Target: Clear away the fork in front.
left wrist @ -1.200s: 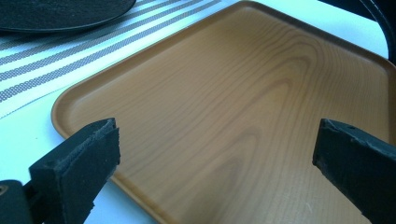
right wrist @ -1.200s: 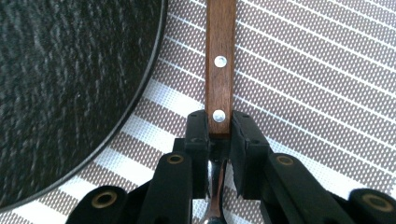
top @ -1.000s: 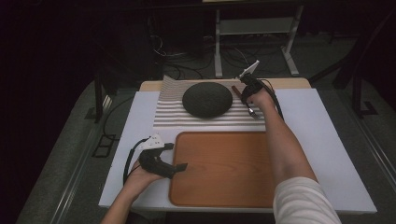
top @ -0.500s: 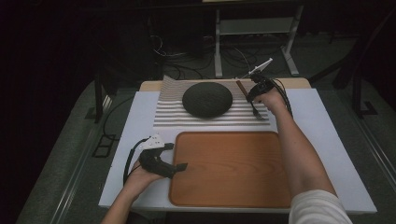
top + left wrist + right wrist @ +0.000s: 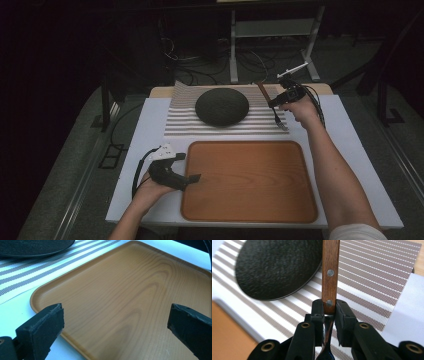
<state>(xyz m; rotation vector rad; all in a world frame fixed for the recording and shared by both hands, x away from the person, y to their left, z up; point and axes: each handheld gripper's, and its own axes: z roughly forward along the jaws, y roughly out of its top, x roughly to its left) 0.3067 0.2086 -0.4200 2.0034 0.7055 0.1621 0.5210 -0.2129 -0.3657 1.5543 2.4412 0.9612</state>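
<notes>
Though slim and probably light, fork (image 5: 329,272) looks rigid, slick at the metal neck and end-heavy if swung, so best taken on the riveted wooden handle, right where right gripper (image 5: 283,98) pinches it now, jaws narrowed on the wood just by the lower rivet. Brown handle with two steel pins, dark shiny neck, tines low over the striped placemat (image 5: 257,120) just beside the dark round plate (image 5: 221,105). Left gripper (image 5: 187,178) spread wide and empty at the wooden tray (image 5: 140,302) edge.
</notes>
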